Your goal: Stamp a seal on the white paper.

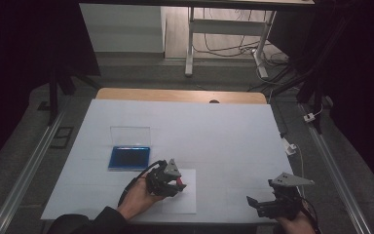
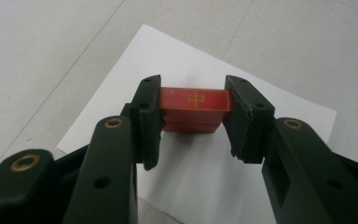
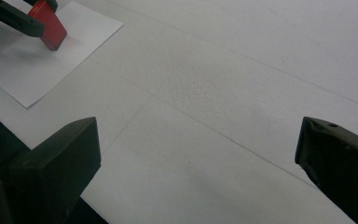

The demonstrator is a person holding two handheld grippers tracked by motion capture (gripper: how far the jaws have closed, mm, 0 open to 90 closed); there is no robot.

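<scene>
A small red block [image 2: 195,105] with a gold character on its top face sits clamped between the jaws of my left gripper [image 2: 193,112], just above a white sheet of paper [image 2: 205,172]. In the high view the left gripper [image 1: 177,183] is over the paper [image 1: 185,200] near the table's front edge, the red block [image 1: 180,184] at its tip. The right gripper view catches the same red block [image 3: 49,25] at the upper left, over the paper [image 3: 37,70]. My right gripper [image 1: 253,201] hovers at the front right with its jaws wide apart and nothing between them.
A blue case [image 1: 129,157] with its clear lid [image 1: 130,134] standing up lies left of centre on the white table cover [image 1: 214,131]. A wooden table edge [image 1: 180,95] runs along the back. Cables and a small white box [image 1: 288,146] lie off the right side.
</scene>
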